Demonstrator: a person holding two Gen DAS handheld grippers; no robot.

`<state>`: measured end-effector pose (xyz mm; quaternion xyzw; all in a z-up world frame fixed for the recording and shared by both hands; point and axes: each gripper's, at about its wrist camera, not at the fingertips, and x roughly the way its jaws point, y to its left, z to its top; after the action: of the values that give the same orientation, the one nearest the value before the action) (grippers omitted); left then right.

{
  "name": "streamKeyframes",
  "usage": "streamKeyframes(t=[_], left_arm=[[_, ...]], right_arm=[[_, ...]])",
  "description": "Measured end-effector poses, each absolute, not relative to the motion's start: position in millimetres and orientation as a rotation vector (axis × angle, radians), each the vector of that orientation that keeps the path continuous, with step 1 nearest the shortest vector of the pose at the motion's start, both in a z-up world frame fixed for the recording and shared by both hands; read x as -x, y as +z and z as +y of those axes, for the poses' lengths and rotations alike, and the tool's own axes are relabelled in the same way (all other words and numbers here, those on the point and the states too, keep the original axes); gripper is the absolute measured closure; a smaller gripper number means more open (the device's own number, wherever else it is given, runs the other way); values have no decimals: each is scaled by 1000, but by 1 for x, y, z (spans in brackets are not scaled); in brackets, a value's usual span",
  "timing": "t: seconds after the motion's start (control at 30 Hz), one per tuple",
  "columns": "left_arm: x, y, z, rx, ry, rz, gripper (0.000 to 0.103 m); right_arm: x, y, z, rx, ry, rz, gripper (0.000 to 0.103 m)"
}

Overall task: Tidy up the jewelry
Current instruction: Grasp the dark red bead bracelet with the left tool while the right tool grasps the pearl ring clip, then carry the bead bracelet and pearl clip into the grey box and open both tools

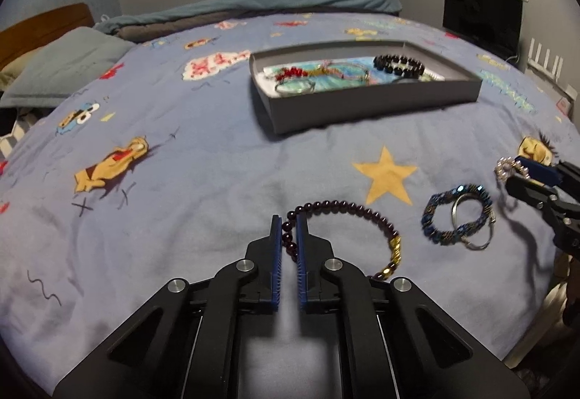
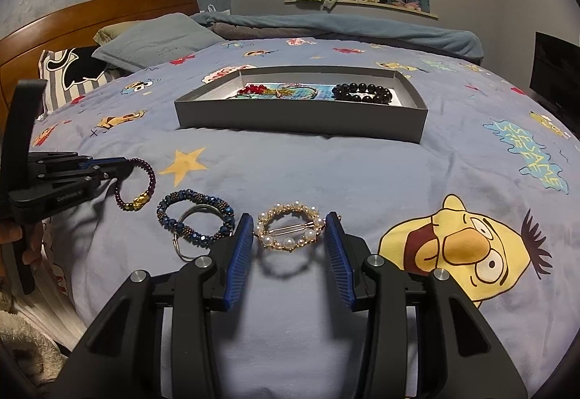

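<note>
While left gripper (image 1: 289,223) pinches garnet bracelet (image 1: 348,208), pearl clip (image 2: 289,230) between right jaws (spread).

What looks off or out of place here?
Nothing damaged. Three pieces lie outside the gray box: dark bead bracelet in the left gripper, blue bracelet overlapping a metal ring, pearl clip.

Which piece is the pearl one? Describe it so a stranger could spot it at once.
Start at the grey box on the cartoon bedspread, then come down to the three loose pieces near the bed's front edge. The pearl ring clip is the rightmost, lying between the open fingers of the right gripper. Only it has white pearls on gold with a bar across.
</note>
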<state>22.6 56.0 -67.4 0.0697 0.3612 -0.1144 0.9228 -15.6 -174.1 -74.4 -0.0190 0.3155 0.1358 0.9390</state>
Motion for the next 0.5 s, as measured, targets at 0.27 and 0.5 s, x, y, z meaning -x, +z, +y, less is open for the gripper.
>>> streamKeyframes(t=[0.27, 0.5], left_arm=[[-7, -34, 47, -184, -286, 614, 97], [-9, -7, 39, -190, -320, 566, 97]], right_arm=[[11, -65, -180, 38, 262, 615, 62], [0, -49, -186, 43, 249, 585, 62]])
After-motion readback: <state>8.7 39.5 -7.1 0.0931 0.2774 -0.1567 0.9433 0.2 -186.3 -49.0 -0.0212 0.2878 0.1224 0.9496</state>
